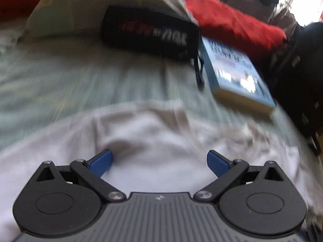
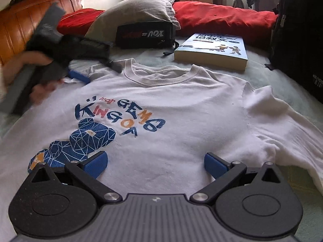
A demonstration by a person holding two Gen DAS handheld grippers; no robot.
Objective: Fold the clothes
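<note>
Across the pale green bedsheet (image 2: 262, 68) a white printed T-shirt (image 2: 181, 109) lies flat, face up, collar toward the pillow (image 2: 137, 10), its long axis running away from the right gripper (image 2: 155, 164), which hovers above the lower chest with jaws spread wide and empty. By the shirt's left shoulder, the left gripper (image 2: 80, 76) looks nearer to a sleeve, so the first fold likely starts there. Its own blurred view shows the left gripper (image 1: 159, 162) open over white cloth; only the right view shows the whole garment, a book (image 2: 214, 48) and a black pouch (image 2: 145, 34) beyond the collar.
</note>
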